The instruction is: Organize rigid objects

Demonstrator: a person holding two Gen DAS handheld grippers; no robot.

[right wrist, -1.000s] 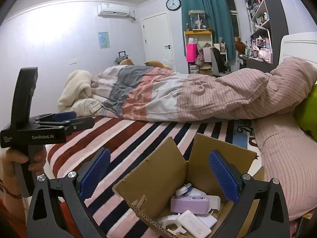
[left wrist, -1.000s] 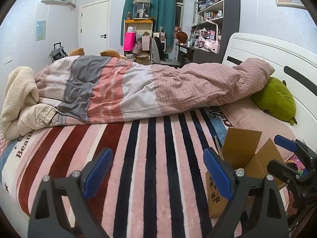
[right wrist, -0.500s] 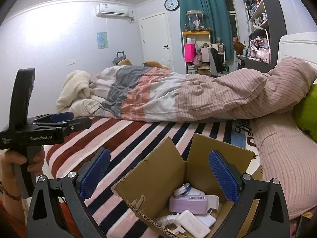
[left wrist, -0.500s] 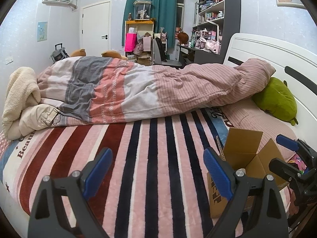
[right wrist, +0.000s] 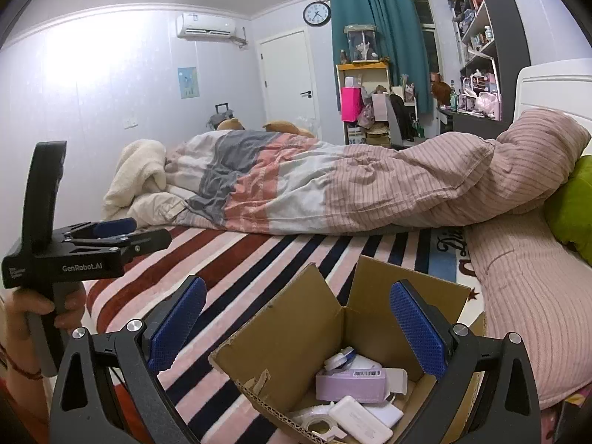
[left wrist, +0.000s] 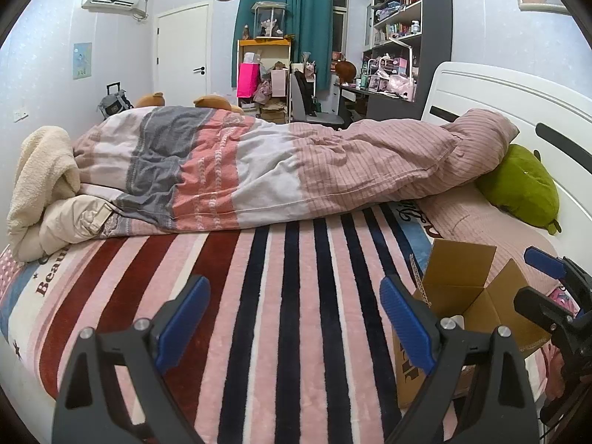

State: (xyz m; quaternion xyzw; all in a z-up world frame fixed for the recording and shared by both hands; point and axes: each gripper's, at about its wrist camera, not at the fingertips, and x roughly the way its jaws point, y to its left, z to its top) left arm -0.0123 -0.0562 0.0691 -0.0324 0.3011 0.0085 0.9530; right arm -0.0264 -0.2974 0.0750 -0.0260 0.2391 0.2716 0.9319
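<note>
Holding both claws wide and empty, left claw (left wrist: pixel 294 318) over the striped bed (left wrist: pixel 281 296), right claw (right wrist: pixel 296 322) above the cardboard box (right wrist: pixel 296 336) near its headboard edge, we judge sorting barely begun: small items (right wrist: pixel 355 399) lie jumbled inside.

"GenRobot.AI" stands on the left claw (right wrist: pixel 111 233) body (white letters); "Beau" shows on the blanket (left wrist: pixel 48 277).

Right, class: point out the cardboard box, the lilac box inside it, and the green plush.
cardboard box (right wrist: pixel 281 336), right wrist view, inner face of its left flap.
lilac box (right wrist: pixel 349 388), right wrist view, its long side.
green plush (left wrist: pixel 518 185), left wrist view, middle of its body.
</note>
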